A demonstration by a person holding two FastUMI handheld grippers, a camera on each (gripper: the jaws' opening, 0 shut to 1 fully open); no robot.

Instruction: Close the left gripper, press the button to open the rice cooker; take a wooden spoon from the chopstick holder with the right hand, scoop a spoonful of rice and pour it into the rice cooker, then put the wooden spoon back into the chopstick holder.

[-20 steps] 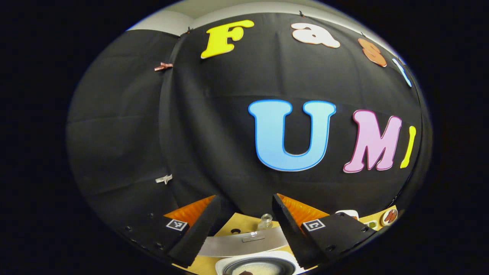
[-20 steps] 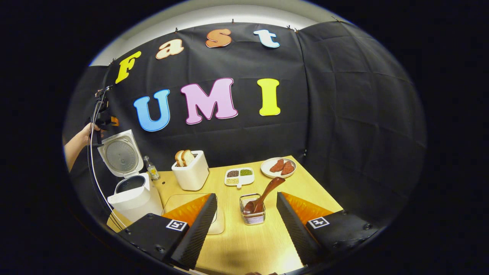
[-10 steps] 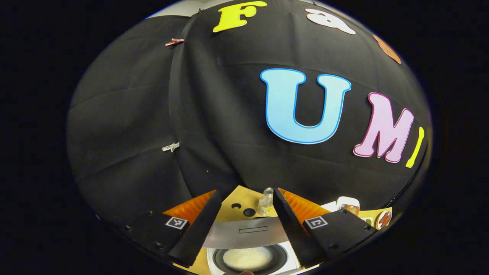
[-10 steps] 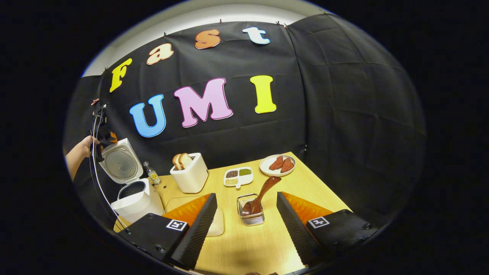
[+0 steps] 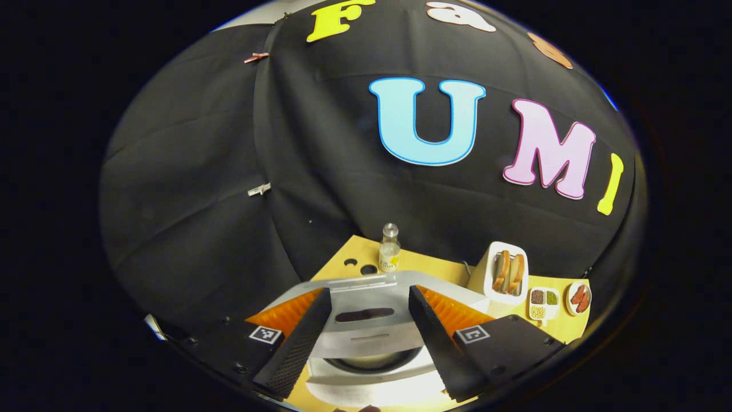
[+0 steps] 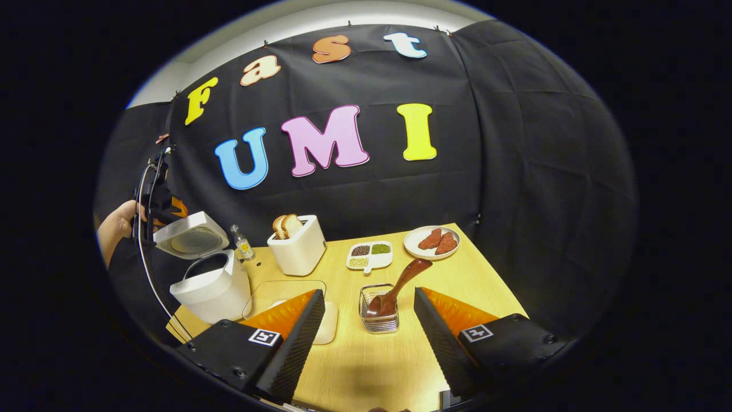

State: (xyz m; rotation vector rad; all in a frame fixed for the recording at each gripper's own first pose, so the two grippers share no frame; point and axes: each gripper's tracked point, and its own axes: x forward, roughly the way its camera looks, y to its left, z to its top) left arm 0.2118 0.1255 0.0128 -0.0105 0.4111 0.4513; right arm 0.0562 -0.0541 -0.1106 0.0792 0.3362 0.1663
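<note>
My left gripper (image 5: 366,337) hangs over the rice cooker (image 5: 372,349), jaws apart with nothing between them; the lid (image 5: 366,312) lies in the gap, tilted partway down over the pot. In the right gripper view that same gripper (image 6: 166,209) sits at the lid's (image 6: 191,234) back edge, with my hand (image 6: 117,223) behind it, and the cooker (image 6: 211,283) stands at the desk's (image 6: 366,366) left front corner, its pot open under the slanting lid.

My right gripper (image 6: 366,337) is held above the desk's near edge, jaws wide apart and empty. Just ahead between them is the holder (image 6: 378,312), a small wire basket, with the spoon (image 6: 397,283) standing in it, bowl down and handle leaning up to the right. A clear tray (image 6: 286,297) lies between the holder and the cooker.

Farther back stand a bottle (image 6: 243,246), a toaster (image 6: 300,249) with two slices up, a divided dish (image 6: 369,256) of grains, and a plate (image 6: 432,240) with reddish pieces. From the left gripper view the bottle (image 5: 390,252) stands just behind the lid, with the toaster (image 5: 506,274) to its right.
</note>
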